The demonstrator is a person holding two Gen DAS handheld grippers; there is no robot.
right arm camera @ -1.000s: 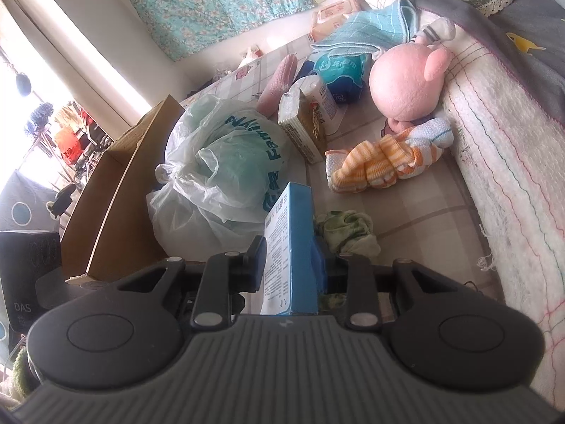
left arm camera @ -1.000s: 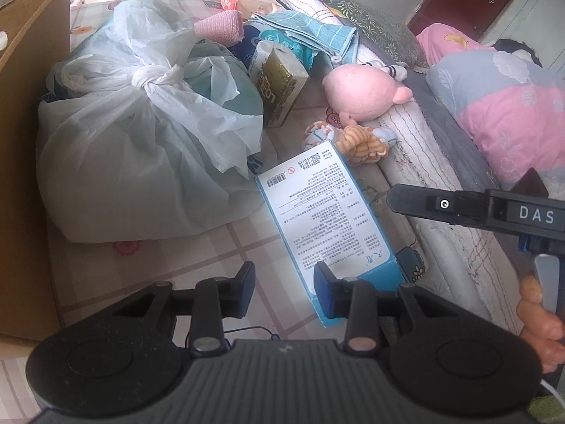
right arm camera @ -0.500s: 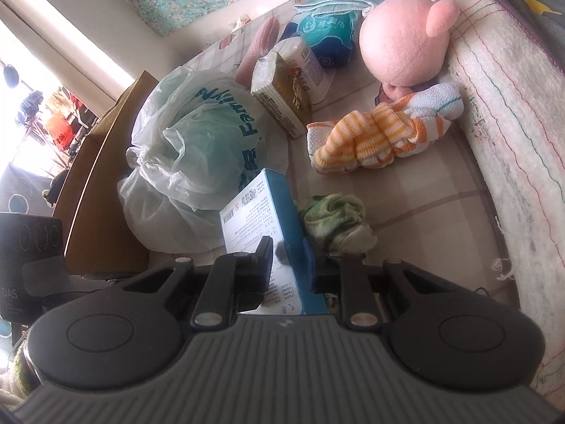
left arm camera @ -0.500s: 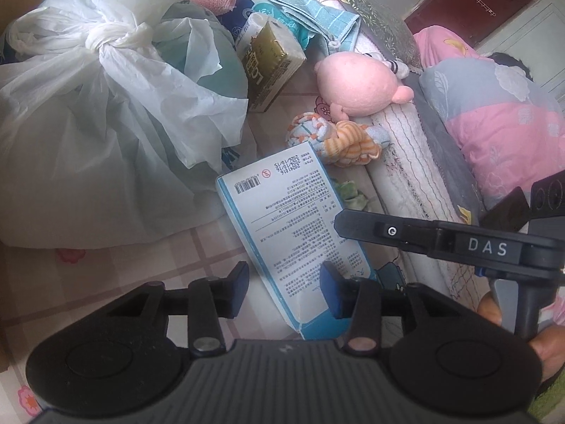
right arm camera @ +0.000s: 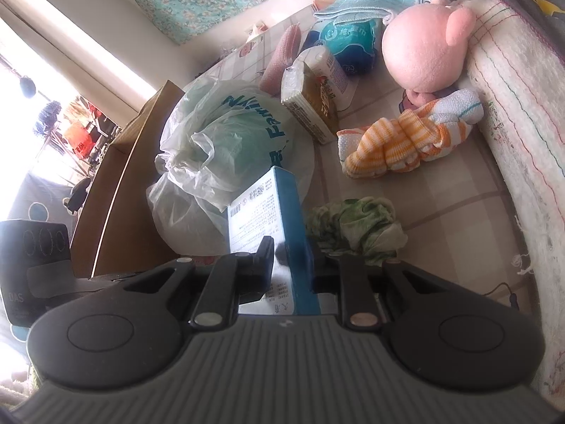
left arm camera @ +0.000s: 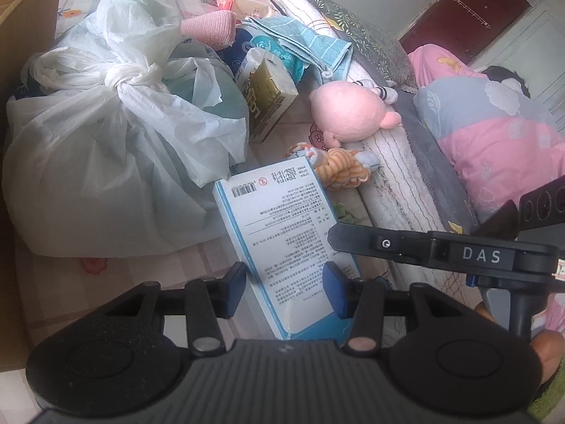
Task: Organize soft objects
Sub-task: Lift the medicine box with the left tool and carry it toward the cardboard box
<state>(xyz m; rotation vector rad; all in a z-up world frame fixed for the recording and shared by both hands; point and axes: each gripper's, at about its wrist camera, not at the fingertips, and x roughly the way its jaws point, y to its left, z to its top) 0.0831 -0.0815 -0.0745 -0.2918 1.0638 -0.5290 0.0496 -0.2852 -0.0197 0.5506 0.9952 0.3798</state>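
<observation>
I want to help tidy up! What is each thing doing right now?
Blue box: tilted, clamped by right tool.
Left tool: opening, straddling the box, not pressing.
White bag: knotted shut.
Striped cloth: bunched.
Green cloth: crumpled.
Pink plush: lying down.

In our left wrist view, the tied plastic bag (left arm camera: 106,162) fills the left side, against a cardboard box (left arm camera: 21,70) at the left edge. To its right a small carton (left arm camera: 268,102) leans, with a folded towel (left arm camera: 303,40) behind it. Further right a plush toy (left arm camera: 349,115) lies against the rolled blanket (left arm camera: 399,183); the striped cloth (left arm camera: 339,169) sits before the toy. The flat box (left arm camera: 286,243) stands nearest us, a crumpled cloth (right arm camera: 356,228) just to its right.
</observation>
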